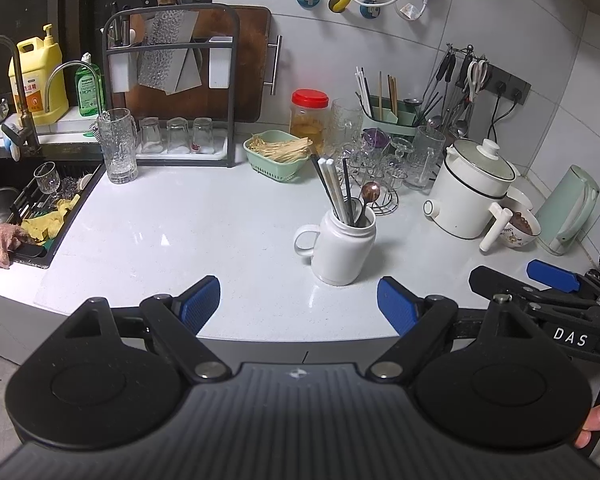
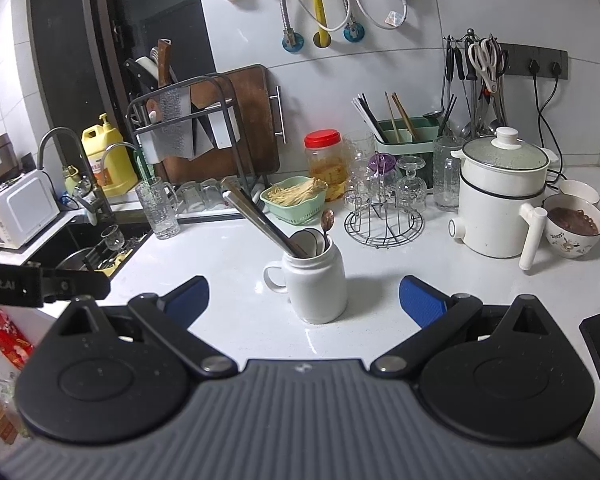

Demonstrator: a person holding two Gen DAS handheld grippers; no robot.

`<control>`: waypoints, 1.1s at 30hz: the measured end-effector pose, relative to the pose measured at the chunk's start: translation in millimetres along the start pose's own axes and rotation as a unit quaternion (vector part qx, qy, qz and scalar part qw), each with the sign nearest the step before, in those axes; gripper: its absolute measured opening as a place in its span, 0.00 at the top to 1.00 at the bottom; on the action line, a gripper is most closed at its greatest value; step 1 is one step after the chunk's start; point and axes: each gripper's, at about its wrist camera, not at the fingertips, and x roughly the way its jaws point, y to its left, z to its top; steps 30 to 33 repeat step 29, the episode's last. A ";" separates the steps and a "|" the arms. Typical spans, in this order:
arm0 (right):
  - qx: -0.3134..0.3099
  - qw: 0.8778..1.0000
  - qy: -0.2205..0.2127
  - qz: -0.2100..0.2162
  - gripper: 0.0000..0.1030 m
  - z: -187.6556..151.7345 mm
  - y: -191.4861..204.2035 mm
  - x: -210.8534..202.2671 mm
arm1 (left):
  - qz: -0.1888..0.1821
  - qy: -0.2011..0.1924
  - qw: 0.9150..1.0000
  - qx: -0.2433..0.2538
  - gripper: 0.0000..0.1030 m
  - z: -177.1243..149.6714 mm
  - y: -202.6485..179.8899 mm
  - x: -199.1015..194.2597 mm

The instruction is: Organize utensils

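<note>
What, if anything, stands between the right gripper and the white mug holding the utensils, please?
Nothing visible does. The right gripper is open, and the mug stands straight ahead on bare counter. The wire rack and green basket sit behind the mug, out of the way.

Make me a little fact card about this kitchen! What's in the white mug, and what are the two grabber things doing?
place: white kitchen counter beside a sink
white mug: upright on the counter, handle toward the sink
in the mug: chopsticks and spoons, leaning toward the sink
left gripper: open, holding nothing, short of the mug
right gripper: open, holding nothing, mug ahead between its fingers
green caddy: by the wall, more chopsticks inside
</note>
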 end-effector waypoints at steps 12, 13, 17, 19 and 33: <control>0.005 1.000 -0.003 -0.002 0.00 -4.3 1.8 -2.9 | 0.002 0.003 1.000 0.005 0.14 -4.0 2.0 -4.0; 0.004 1.000 -0.003 -0.002 0.00 -4.2 2.5 -3.5 | 0.002 0.003 1.000 0.006 0.14 -4.2 2.2 -4.6; 0.005 1.000 -0.004 -0.003 0.00 -4.5 2.9 -4.2 | 0.002 0.003 1.000 0.006 0.13 -5.7 3.1 -6.3; 0.005 1.000 -0.004 -0.002 0.00 -4.5 2.9 -4.2 | 0.002 0.003 1.000 0.006 0.13 -7.0 4.4 -6.7; 0.008 1.000 -0.002 -0.005 0.00 -8.9 5.0 -3.3 | 0.000 0.007 1.000 0.009 0.13 -9.2 5.1 -8.5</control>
